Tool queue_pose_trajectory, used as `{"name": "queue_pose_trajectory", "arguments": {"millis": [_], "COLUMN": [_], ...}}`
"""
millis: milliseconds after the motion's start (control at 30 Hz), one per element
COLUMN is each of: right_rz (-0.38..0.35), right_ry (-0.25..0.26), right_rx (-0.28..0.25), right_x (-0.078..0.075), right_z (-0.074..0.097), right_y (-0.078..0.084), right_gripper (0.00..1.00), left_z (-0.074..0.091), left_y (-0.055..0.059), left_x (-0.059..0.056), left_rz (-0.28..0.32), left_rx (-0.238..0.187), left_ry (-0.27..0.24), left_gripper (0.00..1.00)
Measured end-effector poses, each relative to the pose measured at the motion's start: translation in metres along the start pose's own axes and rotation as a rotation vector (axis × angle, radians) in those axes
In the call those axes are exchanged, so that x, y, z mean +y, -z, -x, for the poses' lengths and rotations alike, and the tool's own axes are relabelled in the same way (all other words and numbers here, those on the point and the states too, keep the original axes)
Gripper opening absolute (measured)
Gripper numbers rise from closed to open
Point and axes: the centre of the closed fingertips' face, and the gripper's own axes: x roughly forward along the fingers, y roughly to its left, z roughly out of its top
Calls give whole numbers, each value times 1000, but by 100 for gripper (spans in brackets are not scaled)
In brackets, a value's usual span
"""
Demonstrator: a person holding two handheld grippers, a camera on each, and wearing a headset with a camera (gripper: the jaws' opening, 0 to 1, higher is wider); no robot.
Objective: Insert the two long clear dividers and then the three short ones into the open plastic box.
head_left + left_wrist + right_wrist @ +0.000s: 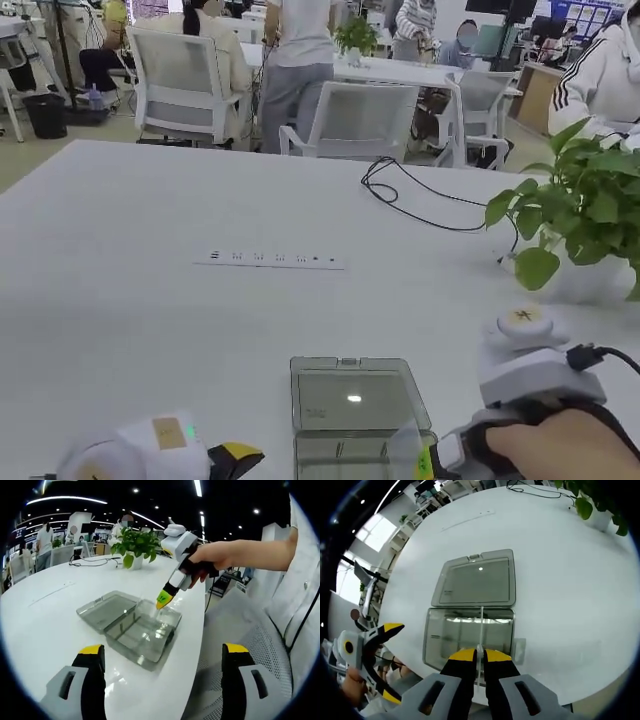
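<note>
The open plastic box (320, 458) sits at the near edge of the white table (150, 320) in the head view, its lid (355, 395) folded back flat on the far side. The right gripper (425, 462), held in a hand (565, 445), reaches to the box's right end. The left gripper (245, 458) hangs apart to the left, over bare table. Farther back lie a power strip (270, 258) and a black cable (420, 195), with a potted plant (580, 210) to the right. In the left gripper view, the left gripper (163, 649) has its jaws spread wide with nothing between them. Beyond them the right gripper's tip is clamped on a clear divider (147, 609) over the box's far end. In the right gripper view, the right gripper (479, 655) is pinched tight on the divider's near edge. The divider stands on edge and runs from the jaws across the box's tray toward the hinge side. The left gripper shows at the left, jaws parted, off the box. Whether this divider is a long or a short one cannot be told.
</note>
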Motion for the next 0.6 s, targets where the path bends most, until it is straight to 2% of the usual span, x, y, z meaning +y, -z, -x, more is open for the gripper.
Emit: {"name": "queue_pose_trajectory", "arguments": {"millis": [300,600], "right_rz": [18,26], "right_ry": [21,15], "right_rx": [5,20], "right_x": [0,2], "right_z": [-2,-1], "right_y": [0,-1], "right_gripper": [7,7], "left_z": [1,1], "left_y": [0,0], "left_x": [0,0], "left_rz": [6,14], "left_rx": [-2,-4], "left_ry": [-2,-2], "left_gripper": [99,98]}}
